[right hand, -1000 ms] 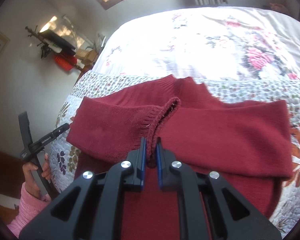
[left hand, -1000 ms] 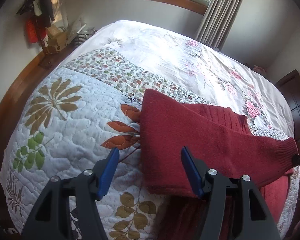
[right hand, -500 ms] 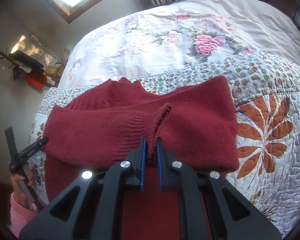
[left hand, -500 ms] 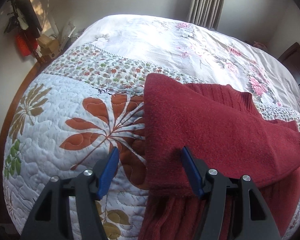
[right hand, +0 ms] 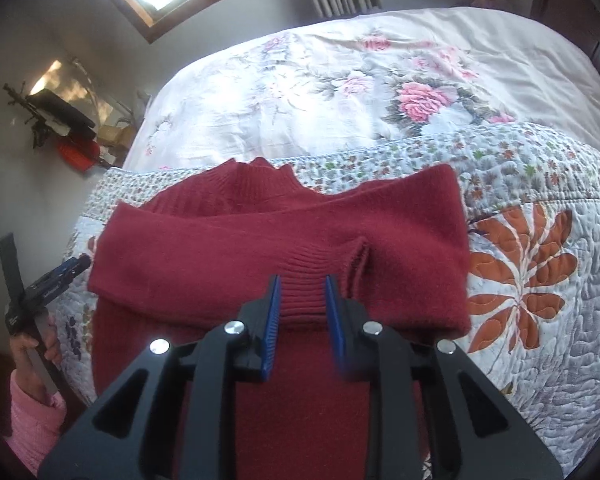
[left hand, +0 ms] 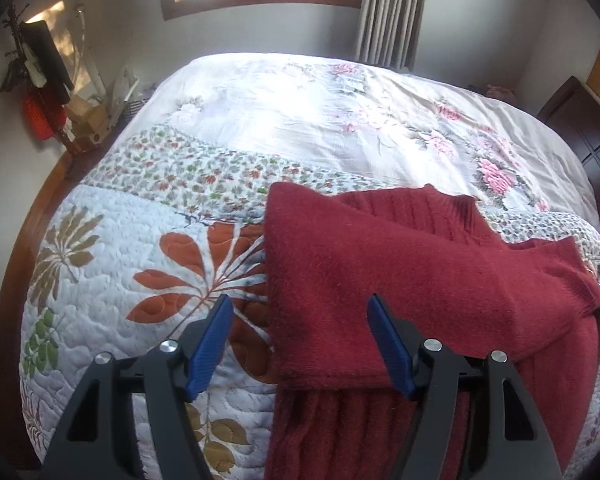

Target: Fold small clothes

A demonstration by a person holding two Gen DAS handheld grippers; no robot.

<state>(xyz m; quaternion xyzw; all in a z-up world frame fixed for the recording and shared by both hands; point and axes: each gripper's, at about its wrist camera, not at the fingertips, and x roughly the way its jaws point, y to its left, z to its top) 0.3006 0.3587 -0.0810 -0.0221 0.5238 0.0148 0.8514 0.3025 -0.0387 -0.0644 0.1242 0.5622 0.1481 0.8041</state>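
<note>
The sweater (right hand: 260, 248) lies on the bed (right hand: 540, 280), sleeves folded across; the right gripper (right hand: 302, 304), jaws parted around the cuff (right hand: 320, 276), should lift away straight, without snagging the knit.

Right gripper (right hand: 302, 312): was clamped on ribbed cuff (right hand: 324, 268) a second ago and half a second ago; jaws now parted, cuff released, lying flat on folded sweater (right hand: 228, 256) between blue fingers (right hand: 274, 316). Cuff no longer pinched upright. Sleeve now across sweater body, edge to edge. Left gripper (left hand: 300, 336): view swung right since a second ago, sweater (left hand: 380, 272) now filling more of frame.
</note>
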